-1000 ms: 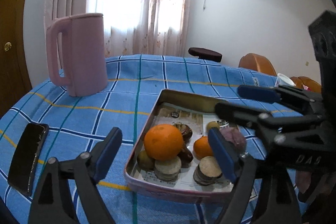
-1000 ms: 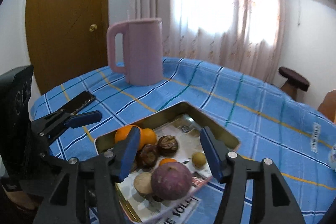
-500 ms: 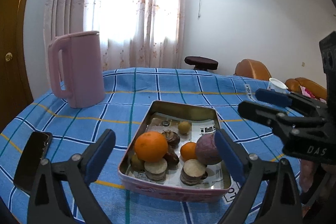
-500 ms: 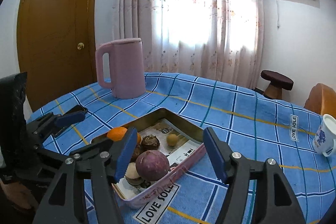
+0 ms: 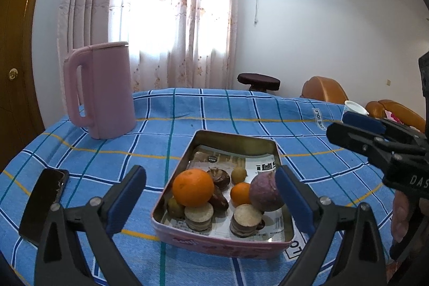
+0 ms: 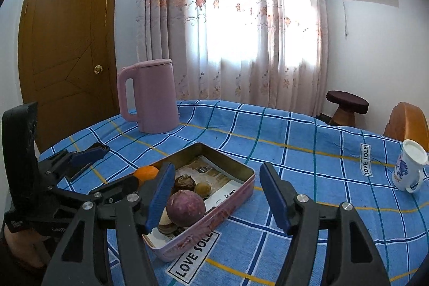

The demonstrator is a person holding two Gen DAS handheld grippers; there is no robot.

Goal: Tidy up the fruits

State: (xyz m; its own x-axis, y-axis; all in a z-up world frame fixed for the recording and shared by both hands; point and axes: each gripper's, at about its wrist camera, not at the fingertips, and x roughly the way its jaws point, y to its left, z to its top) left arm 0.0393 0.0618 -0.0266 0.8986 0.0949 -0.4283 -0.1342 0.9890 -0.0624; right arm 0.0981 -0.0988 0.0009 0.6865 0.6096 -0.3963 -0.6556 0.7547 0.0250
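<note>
Both tongs read as spread with nothing between their pads: left tongs (image 5: 210,201) and right tongs (image 6: 217,196) each hang above the near end of the tin tray (image 5: 236,137), clear of its contents.

1. From the left wrist view I see the tray resting on the bench (image 5: 241,109), which carries a blue checked cloth. The tray floor is lined with printed paper.
2. Fruit position, near end of the tray: two pale cut-topped pieces (image 5: 199,215) stand side by side against the near wall. Just behind them sit a large orange (image 5: 193,187) on the left, a small orange (image 5: 240,194) in the middle and a round purple fruit (image 5: 265,192) on the right. A dark brown fruit (image 5: 221,178) and a small yellow-green fruit (image 5: 238,174) lie beyond these. The far half of the tray shows only paper.
3. From the right wrist view the purple fruit (image 6: 185,208) lies just beside the left pad of the right tongs, not touching it.
4. Left of the tray a dark phone (image 5: 44,205) lies flat on the cloth.
5. Farther back on the left a pink jug (image 5: 102,90) stands upright.
6. On the far right of the bench a white cup (image 6: 409,168) stands tilted.
</note>
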